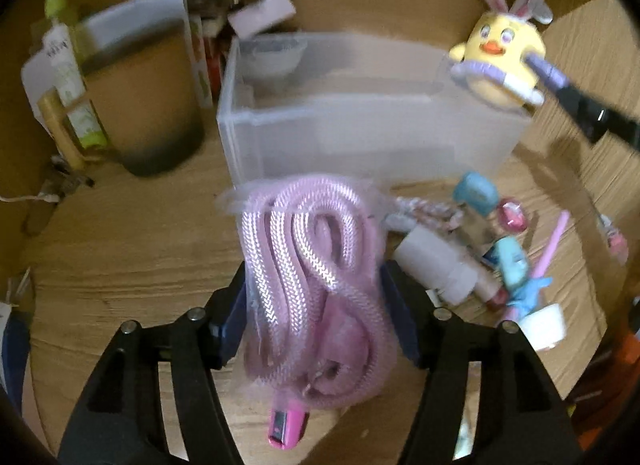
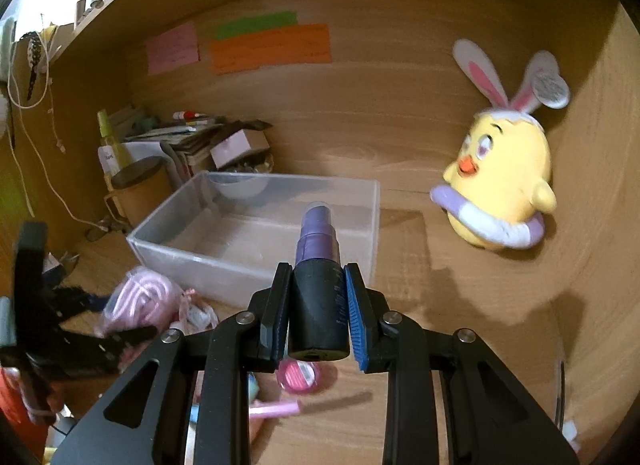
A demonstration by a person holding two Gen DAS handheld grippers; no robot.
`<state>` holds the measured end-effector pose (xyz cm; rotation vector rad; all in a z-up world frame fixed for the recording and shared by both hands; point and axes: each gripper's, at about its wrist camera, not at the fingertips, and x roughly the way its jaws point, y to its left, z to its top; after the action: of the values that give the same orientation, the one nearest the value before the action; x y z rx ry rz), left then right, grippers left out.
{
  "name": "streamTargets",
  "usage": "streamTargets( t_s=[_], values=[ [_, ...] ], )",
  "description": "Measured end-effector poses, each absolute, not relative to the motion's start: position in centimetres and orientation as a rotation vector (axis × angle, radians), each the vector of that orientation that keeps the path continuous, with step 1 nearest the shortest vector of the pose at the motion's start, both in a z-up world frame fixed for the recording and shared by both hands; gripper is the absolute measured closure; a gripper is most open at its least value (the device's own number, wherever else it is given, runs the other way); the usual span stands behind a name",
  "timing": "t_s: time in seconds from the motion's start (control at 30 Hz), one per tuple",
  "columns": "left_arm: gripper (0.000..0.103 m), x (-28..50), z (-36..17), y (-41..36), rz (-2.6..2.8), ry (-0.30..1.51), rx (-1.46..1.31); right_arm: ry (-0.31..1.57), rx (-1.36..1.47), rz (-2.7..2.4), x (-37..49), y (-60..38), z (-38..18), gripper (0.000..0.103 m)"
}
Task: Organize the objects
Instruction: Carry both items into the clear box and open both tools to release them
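Your right gripper [image 2: 318, 317] has its fingers clamped on the dark lower body of a spray bottle [image 2: 318, 285]. The grip sits low on the cylinder, so the purple pump head and its clear cap point forward toward the translucent plastic bin [image 2: 168, 243]. From there the bottle can probably go in nozzle first.

Your left gripper [image 1: 316, 305] has its fingers spread on either side of a bagged pink cable [image 1: 312, 277]. The left pad lies against the bag. Blur hides whether the right pad touches it, so treat this as no firm grip. The bundle rests on the desk [image 1: 132, 249], just in front of the bin's near wall.

Materials:
- The cable has a braided, glossy sheath, coiled in loops inside a thin crinkled film bag, with a rigid pink plug at the near end. Expect it to deform and slip.
- The bin has smooth, frosted, rigid walls and an open top.
- The yellow chick plush [image 2: 500, 185] with rabbit ears is soft and stands beside the bin.
- Small toiletries [image 1: 492, 249] lie scattered on the wood-grain desk near the cable.
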<state>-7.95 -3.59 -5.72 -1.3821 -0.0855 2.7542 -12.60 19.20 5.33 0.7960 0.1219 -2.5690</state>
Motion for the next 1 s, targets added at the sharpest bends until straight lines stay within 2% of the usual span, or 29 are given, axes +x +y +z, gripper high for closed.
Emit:
streamTargets(
  t_s=[0.27,0.57,0.7,1.0],
  values=[
    [0.051,-7.5,-5.4,-3.1,2.757,-0.047,-1.36,0.141,0.858,-2.499,-15.8,17.1,5.7,0.08],
    [0.052,-5.0,-0.8,-5.3,2.794,-0.19,-1.192,0.148,0.918,-2.491,-19.3,16.6,6.3,0.08],
    [0.052,-5.6,2.1,-5.6,2.825,-0.18,-1.1,0.168,0.918,-2.492,-19.9,16.0,6.3,0.08],
    [0.052,-12.8,4.1,-5.8,2.776,-0.193,-1.148,0.254,1.016,-2.42,-22.2,13.6,4.3,0.08]
  ],
)
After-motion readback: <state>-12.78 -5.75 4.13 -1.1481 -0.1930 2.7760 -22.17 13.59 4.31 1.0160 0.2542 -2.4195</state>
